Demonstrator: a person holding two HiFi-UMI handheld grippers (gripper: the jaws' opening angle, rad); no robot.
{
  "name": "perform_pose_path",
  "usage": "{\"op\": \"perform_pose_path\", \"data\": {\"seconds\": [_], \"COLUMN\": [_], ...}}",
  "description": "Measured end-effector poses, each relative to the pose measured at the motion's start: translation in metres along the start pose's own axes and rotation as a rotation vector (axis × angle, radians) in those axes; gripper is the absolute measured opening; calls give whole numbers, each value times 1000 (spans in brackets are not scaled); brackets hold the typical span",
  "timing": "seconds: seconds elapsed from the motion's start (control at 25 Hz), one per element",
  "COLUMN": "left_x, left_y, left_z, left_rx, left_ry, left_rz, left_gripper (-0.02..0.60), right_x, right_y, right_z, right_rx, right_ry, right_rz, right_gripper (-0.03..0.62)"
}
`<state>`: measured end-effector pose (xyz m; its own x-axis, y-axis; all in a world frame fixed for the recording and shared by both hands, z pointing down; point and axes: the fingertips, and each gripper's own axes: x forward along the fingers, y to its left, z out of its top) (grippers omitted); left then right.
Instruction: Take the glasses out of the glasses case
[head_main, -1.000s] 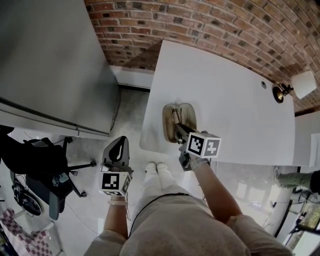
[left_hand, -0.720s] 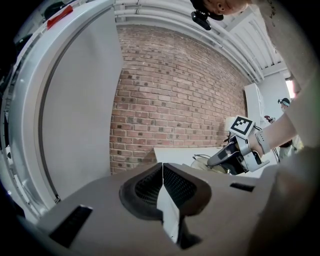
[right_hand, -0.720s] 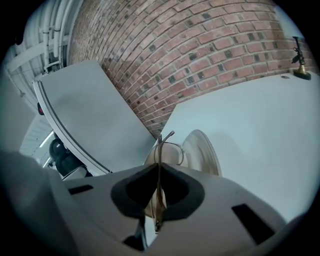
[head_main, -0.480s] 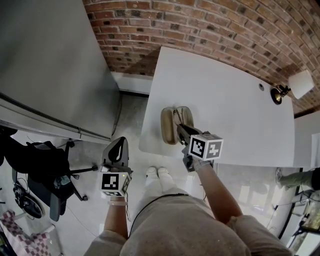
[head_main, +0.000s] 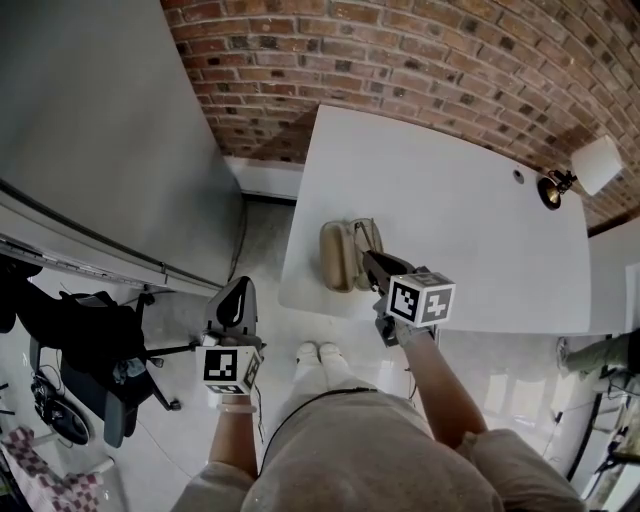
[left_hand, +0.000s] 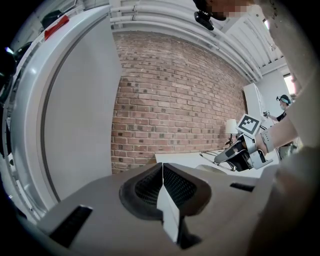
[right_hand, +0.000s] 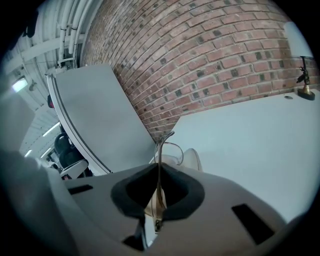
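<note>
Right gripper view: the glasses (right_hand: 169, 151) are pinched by their thin frame in the right gripper (right_hand: 159, 172), right over the open case (head_main: 337, 258). This looks like the lifting-out step. Next they must come clear and go onto the worktop (head_main: 460, 210). The case sits near the edge, with lots of bare room beyond. The left gripper (left_hand: 162, 175) is closed on nothing.
</note>
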<state>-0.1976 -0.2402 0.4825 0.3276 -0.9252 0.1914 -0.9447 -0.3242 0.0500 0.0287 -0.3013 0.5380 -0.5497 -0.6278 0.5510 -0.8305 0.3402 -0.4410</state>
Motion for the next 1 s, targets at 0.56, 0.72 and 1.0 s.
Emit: {"op": "perform_pose_path", "data": {"seconds": [0.56, 0.72, 1.0], "left_x": [-8, -8, -7], "left_y": [7, 8, 7], "left_z": [19, 24, 36], "left_rx": [7, 8, 2], "left_ry": [-40, -51, -81], "left_rz": [37, 44, 45], "left_gripper": [6, 6, 6], "right_x": [-27, -32, -45], "right_y": [-1, 1, 3], "right_z": [22, 26, 42], "right_rx": [-46, -73, -107], "right_ry": [-89, -106, -167], "right_rz": [32, 36, 57], "right_gripper": [19, 18, 18]}}
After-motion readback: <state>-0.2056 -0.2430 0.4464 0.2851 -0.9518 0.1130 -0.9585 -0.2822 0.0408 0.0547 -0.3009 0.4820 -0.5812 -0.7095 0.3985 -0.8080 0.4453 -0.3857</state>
